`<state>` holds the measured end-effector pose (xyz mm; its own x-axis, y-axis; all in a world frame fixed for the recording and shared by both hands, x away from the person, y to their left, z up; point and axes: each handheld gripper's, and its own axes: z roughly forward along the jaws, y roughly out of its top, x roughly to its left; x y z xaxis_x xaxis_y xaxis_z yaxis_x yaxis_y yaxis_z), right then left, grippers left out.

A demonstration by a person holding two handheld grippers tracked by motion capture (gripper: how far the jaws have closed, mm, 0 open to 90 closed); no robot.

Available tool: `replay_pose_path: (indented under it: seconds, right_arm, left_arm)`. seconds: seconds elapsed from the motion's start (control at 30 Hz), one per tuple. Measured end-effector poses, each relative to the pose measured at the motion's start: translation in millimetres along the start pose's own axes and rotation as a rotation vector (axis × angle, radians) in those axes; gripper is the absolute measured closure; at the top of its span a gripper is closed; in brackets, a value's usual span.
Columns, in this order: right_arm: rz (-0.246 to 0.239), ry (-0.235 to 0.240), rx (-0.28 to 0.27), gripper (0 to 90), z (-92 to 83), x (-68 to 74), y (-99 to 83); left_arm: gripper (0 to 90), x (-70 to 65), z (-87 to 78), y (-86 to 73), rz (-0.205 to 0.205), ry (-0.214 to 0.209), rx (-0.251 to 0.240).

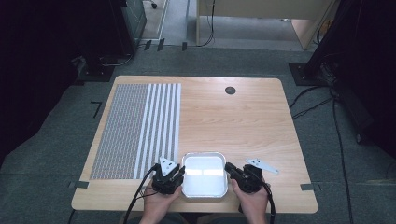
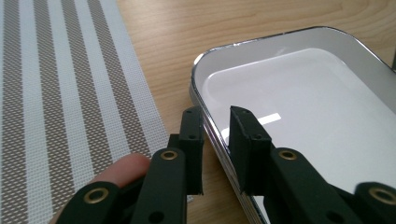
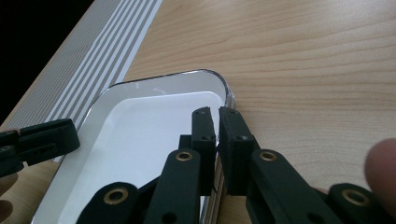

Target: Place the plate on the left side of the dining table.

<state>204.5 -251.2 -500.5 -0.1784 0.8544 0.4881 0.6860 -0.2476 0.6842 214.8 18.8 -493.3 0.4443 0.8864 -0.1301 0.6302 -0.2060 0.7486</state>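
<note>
The worktop (image 1: 243, 116), a pale wood surface, carried everything under inspection. Well ahead and to the left of the left tongs (image 1: 178, 173) lay a striped woven mat (image 1: 135, 128), flat; its near corner came just beside those tongs, as the left gripper view confirmed (image 2: 70, 93).

Between the two tongs sat a shallow white tray with a bright metal rim (image 1: 204, 181), flat on the worktop near its front edge. Its position, centred before the person, suited a two-handed hold, one tool to each short side.

A small grey three-cornered plate (image 1: 262, 165) lay loose on the worktop just beyond the right tongs (image 1: 231, 172), apart from the tray and seemingly not part of the work in hand.

The left tongs straddled the tray's left rim (image 2: 219, 135), one jaw outside and one inside the wall. A narrow gap was visible around the rim there, so whether the pads pressed on it could not be told.

The right tongs (image 3: 217, 140) were nearly closed, with the tray's right rim (image 3: 227, 95) pinched between the jaws; the pads appeared to bear on the thin wall.

In the inspector's judgement, opposing holds on both short sides would keep the tray level for a lift. An unequal hold on the left could let that side slip.
</note>
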Motion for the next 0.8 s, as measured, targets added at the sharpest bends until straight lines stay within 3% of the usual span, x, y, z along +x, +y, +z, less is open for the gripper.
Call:
replay_pose_path:
  seconds: [0.1,0.57,0.63,0.73,0.8]
  right_arm:
    - [0.009,0.003,-0.002,87.8,0.7,-1.1,-1.2]
    - [0.128,0.061,0.023,87.7,0.3,-11.5,-0.6]
    - [0.114,0.051,0.017,85.2,-1.6,-7.5,-2.6]
    - [0.045,-0.001,0.002,84.8,-2.1,2.6,-7.5]
    - [0.045,-0.021,0.0,85.7,-1.7,4.5,-7.7]
  left_arm:
    - [78.8,-3.1,0.5,-1.8,0.024,-0.004,0.003]
    - [79.7,-5.3,2.9,-4.6,0.038,0.0,-0.003]
    - [79.8,-6.2,3.1,-5.0,0.046,0.004,-0.006]
    - [79.7,-7.1,3.3,-5.6,0.053,0.01,-0.008]
    - [79.5,-7.1,3.4,-5.6,0.054,0.007,-0.009]
